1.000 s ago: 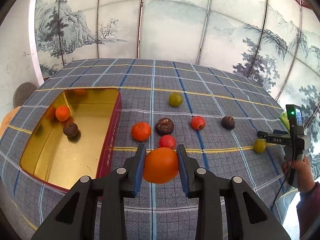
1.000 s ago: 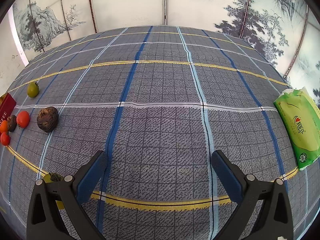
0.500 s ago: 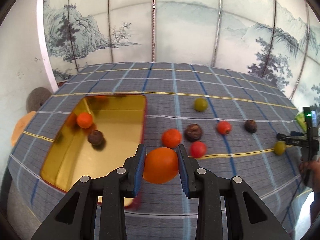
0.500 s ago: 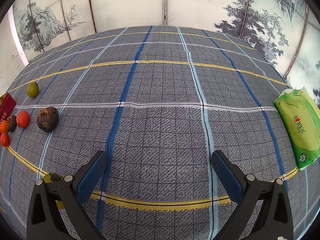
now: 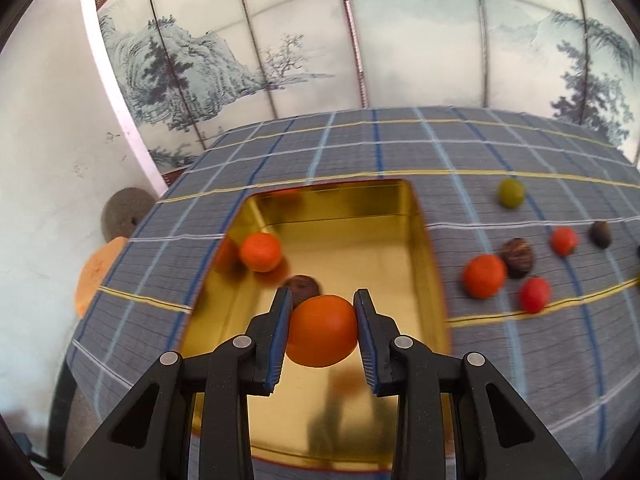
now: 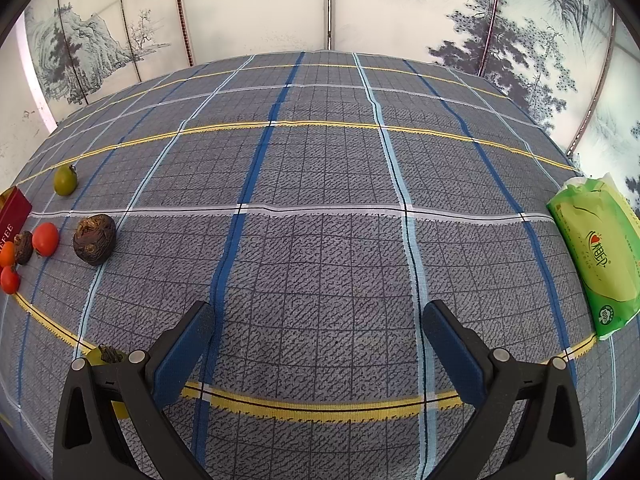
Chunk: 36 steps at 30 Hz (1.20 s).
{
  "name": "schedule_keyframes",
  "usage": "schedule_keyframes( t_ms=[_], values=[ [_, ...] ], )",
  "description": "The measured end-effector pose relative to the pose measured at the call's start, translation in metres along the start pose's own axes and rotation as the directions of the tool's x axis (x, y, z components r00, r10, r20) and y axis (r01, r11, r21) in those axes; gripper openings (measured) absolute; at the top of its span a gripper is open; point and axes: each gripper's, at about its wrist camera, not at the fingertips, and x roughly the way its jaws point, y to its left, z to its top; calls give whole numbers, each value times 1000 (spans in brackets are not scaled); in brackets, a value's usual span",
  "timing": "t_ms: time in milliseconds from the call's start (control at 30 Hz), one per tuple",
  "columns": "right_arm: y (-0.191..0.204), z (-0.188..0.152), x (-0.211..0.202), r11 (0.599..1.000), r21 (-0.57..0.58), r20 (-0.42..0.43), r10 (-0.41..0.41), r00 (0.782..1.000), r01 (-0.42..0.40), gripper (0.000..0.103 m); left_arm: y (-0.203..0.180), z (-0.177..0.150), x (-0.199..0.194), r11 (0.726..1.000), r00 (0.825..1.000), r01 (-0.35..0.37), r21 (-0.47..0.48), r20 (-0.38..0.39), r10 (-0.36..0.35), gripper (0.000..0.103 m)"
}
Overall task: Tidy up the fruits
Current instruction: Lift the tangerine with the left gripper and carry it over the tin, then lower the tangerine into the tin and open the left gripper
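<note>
Swung from above the desk, the left tool (image 5: 322, 330) is now being held over the tin (image 5: 430, 248), clenched on the orange (image 5: 322, 332). Smooth, round, squashable: sides gripped lightly. Right tool (image 6: 318, 334) is being kept released.

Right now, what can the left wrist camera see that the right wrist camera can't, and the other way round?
Only the left wrist view shows the gold tin's inside, an orange fruit and a dark fruit in it, and the left hand-held gripper clamped on a large orange fruit. Only the right wrist view shows the green tissue pack and the open, empty right hand-held gripper. Both show the plaid tablecloth, the green fruit and the painted screen.
</note>
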Motion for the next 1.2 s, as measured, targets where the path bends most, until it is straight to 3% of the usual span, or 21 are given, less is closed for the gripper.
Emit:
schedule_keyframes(
  t_ms=[500, 933, 1200],
  values=[
    [-7, -2, -1, 1000, 16, 0, -11, 1000, 11, 103, 35, 19, 57, 993, 992, -99, 70, -76, 104, 36],
    [-8, 0, 0, 1000, 19, -1, -14, 1000, 14, 103, 45, 27, 78, 985, 984, -122, 124, -112, 136, 36],
    [-8, 0, 0, 1000, 19, -1, -13, 1000, 13, 103, 49, 33, 80, 989, 987, -106, 106, -111, 118, 37]
  ],
)
